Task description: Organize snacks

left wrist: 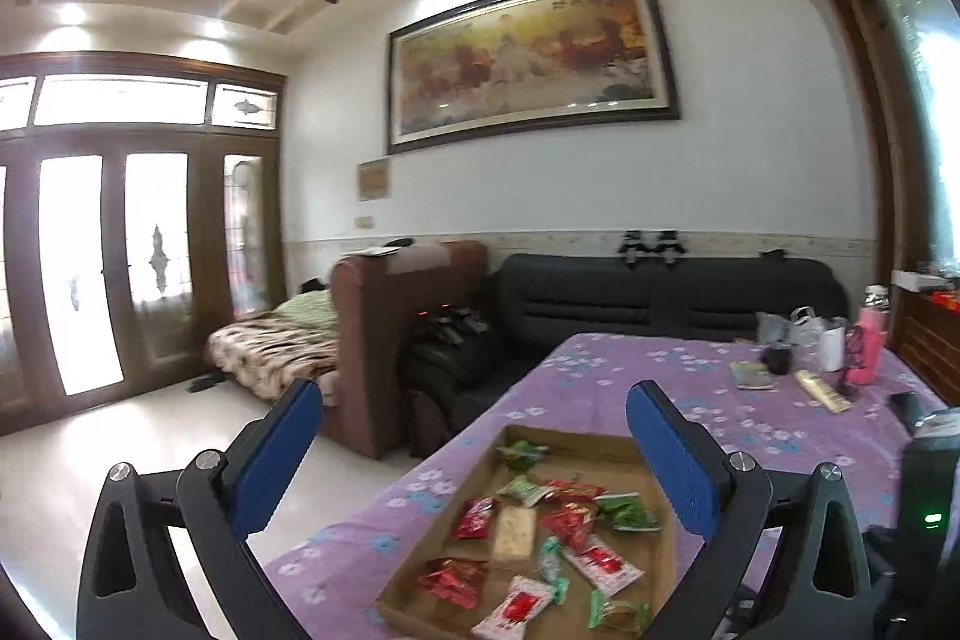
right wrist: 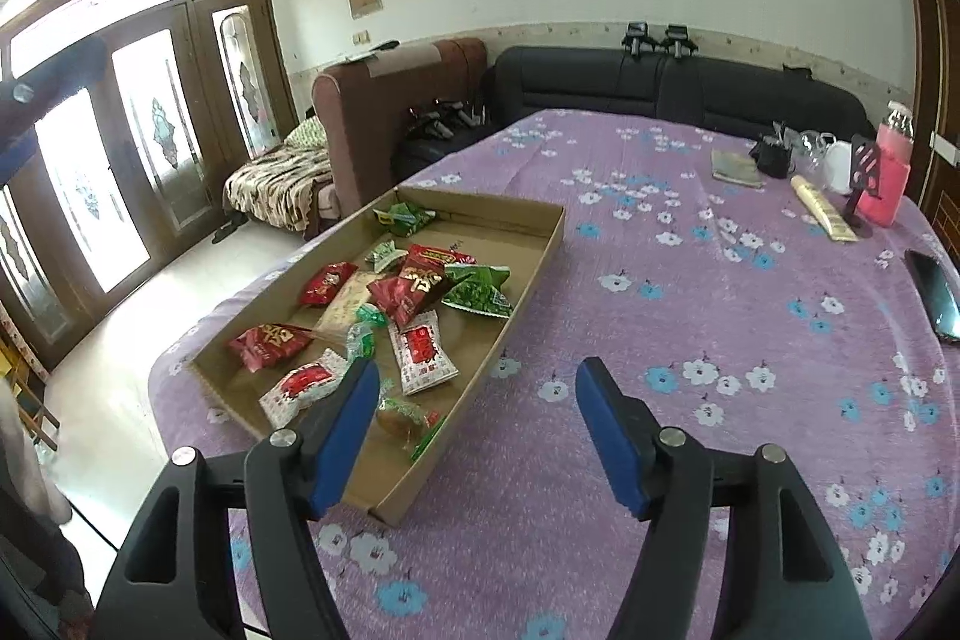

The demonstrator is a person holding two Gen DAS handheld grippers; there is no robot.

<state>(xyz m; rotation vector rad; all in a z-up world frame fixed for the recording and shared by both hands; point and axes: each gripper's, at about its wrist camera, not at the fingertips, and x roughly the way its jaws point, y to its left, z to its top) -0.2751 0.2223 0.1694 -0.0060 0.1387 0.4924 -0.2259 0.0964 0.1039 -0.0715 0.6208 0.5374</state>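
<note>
A shallow cardboard tray [right wrist: 528, 274] lies on the purple flowered tablecloth [right wrist: 720, 316] at the table's left edge; it also shows in the left wrist view [left wrist: 600, 439]. It holds several wrapped snacks: red packets [right wrist: 408, 289], green packets [right wrist: 477, 289], white-and-red packets [right wrist: 423, 352] and a beige bar [left wrist: 514, 532]. My left gripper [left wrist: 474, 424] is open and empty, held above the tray. My right gripper [right wrist: 477, 394] is open and empty, over the tray's near right wall, its left finger above the snacks.
At the table's far right stand a pink bottle [right wrist: 888, 172], a white cup [right wrist: 840, 166], a black phone stand [right wrist: 864, 184], a small booklet [right wrist: 735, 169] and a yellow packet [right wrist: 822, 208]. A phone [right wrist: 936, 295] lies at the right edge. Sofas [right wrist: 660, 82] stand behind the table.
</note>
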